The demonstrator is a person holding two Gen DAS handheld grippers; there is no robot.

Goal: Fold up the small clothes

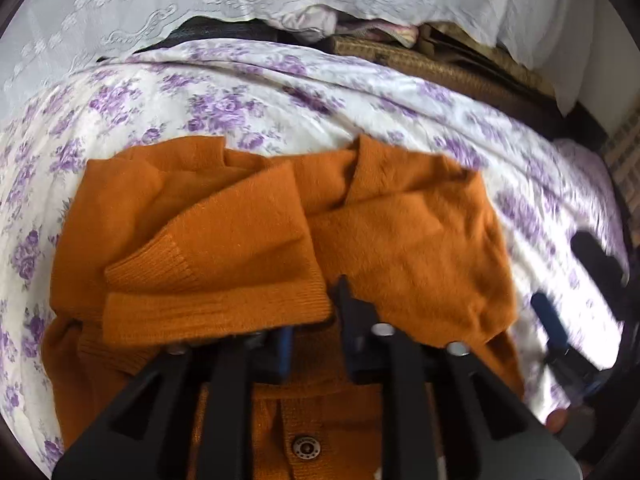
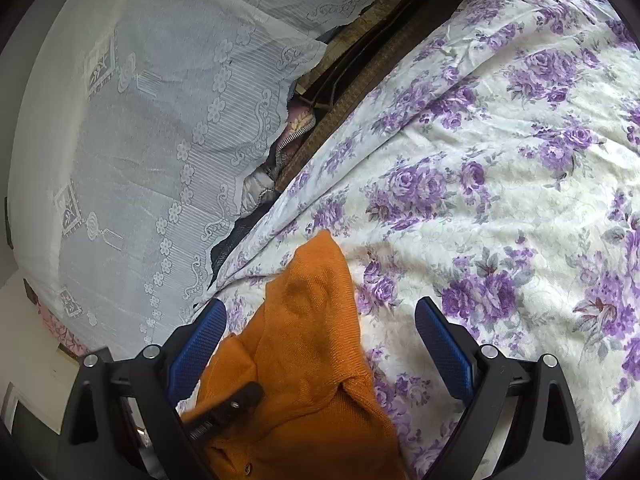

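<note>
Left wrist view: your left hand-held gripper hangs slightly parted, pinching nothing, over the orange cardigan on the bed. Both sleeves lie folded inward; body folds appear outstanding. Your right hand-held gripper stands spread, empty.

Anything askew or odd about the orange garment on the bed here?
The orange cardigan lies unevenly folded on the floral bedsheet: one ribbed sleeve cuff crosses the body at a slant and the top edge is bunched. No damage or spill shows.
</note>
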